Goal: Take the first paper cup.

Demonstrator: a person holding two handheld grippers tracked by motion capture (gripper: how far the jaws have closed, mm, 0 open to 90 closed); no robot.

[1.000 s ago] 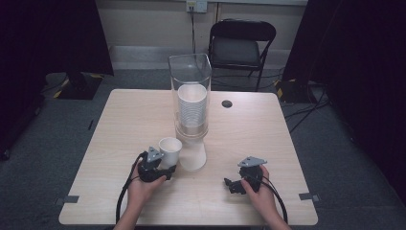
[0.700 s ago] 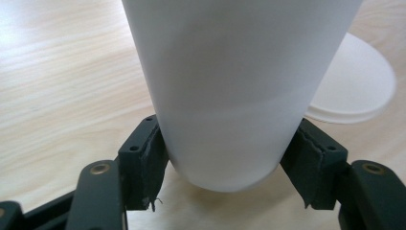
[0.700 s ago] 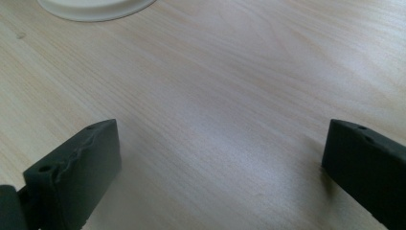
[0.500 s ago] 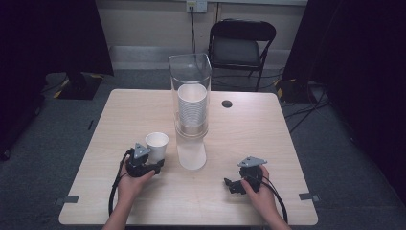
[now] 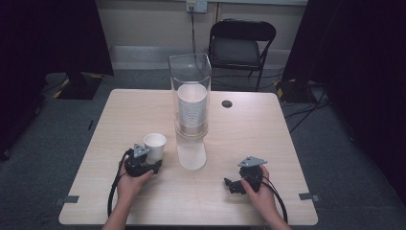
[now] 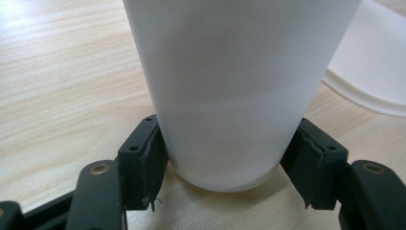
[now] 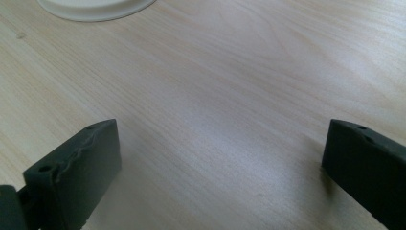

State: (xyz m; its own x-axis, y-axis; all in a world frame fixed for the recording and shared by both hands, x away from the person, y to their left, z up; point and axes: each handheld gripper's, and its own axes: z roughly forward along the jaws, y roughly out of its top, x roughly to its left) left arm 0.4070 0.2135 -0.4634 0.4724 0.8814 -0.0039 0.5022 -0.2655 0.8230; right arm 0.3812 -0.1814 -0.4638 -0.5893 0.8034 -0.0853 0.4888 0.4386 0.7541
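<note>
A white paper cup (image 5: 154, 145) stands upright on the wooden table (image 5: 249, 134), left of the dispenser. My left gripper (image 5: 152, 161) is shut on its lower part; in the left gripper view both pads press the cup (image 6: 230, 86) near its base. The dispenser is a clear tube (image 5: 190, 79) holding a stack of white cups (image 5: 192, 108) above a white flared base (image 5: 191, 154). My right gripper (image 5: 231, 184) rests on the table at the front right, jaws wide open and pointing left, with bare wood between them (image 7: 222, 163).
A small black round disc (image 5: 226, 103) sits in the tabletop behind the dispenser. A black folding chair (image 5: 242, 45) stands beyond the far edge. The dispenser base's rim (image 7: 95, 7) lies ahead of the right gripper. Cables trail from both grippers toward the front edge.
My left gripper has carried the cup leftward, away from the dispenser base, and it now stands on the table. The right gripper has not moved.
</note>
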